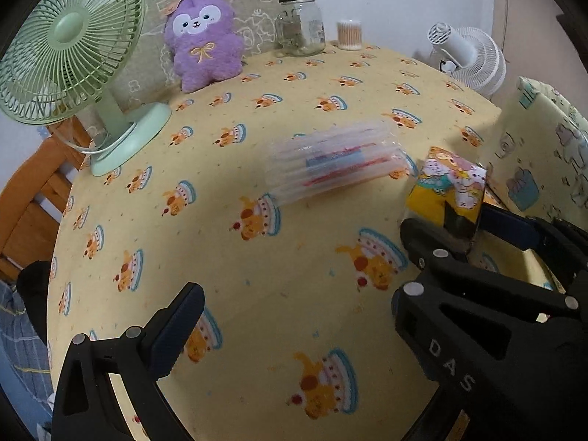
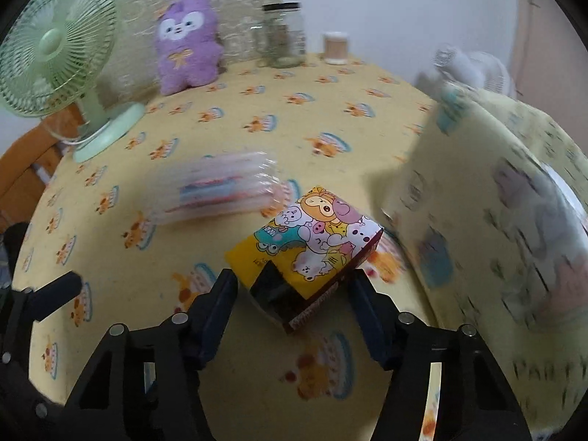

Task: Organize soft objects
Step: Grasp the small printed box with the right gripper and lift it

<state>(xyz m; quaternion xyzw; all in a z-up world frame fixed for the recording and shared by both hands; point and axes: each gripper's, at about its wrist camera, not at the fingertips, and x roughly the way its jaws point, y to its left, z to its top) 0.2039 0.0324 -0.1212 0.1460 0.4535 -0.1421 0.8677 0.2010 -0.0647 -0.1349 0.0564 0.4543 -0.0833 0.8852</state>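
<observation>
Two grippers, one item in hand.

Item: cartoon-printed pack [image 2: 323, 235], yellow, pink and teal on top, dark red along the side. It has box-like edges and sits tilted, one corner towards the camera. It lies just right of the clear pen case [image 2: 224, 187], which serves as the landmark here.

Right gripper [image 2: 292, 283]: jaws partly closed, with pads against both flanks of the pack.

Left gripper [image 1: 297, 297]: jaws wide apart with nothing between them, nearer the camera than the pen case.

Other soft stock:
- Purple plush toy [image 1: 204, 36], upright, well behind the pen case.
- Pale printed cushion [image 2: 496, 220], right of the pen case and beyond the pack.

Hazards, as judged:
- The hold is near one corner, so the pack may pivot or slip out when lifted.
- A soft-walled pack would dent under a firm squeeze.
- A swing leftward could knock the pen case, and a swing rightward could brush the cushion.
- The glass jar [image 1: 299, 24] behind the pen case stands clear of the likely path.
</observation>
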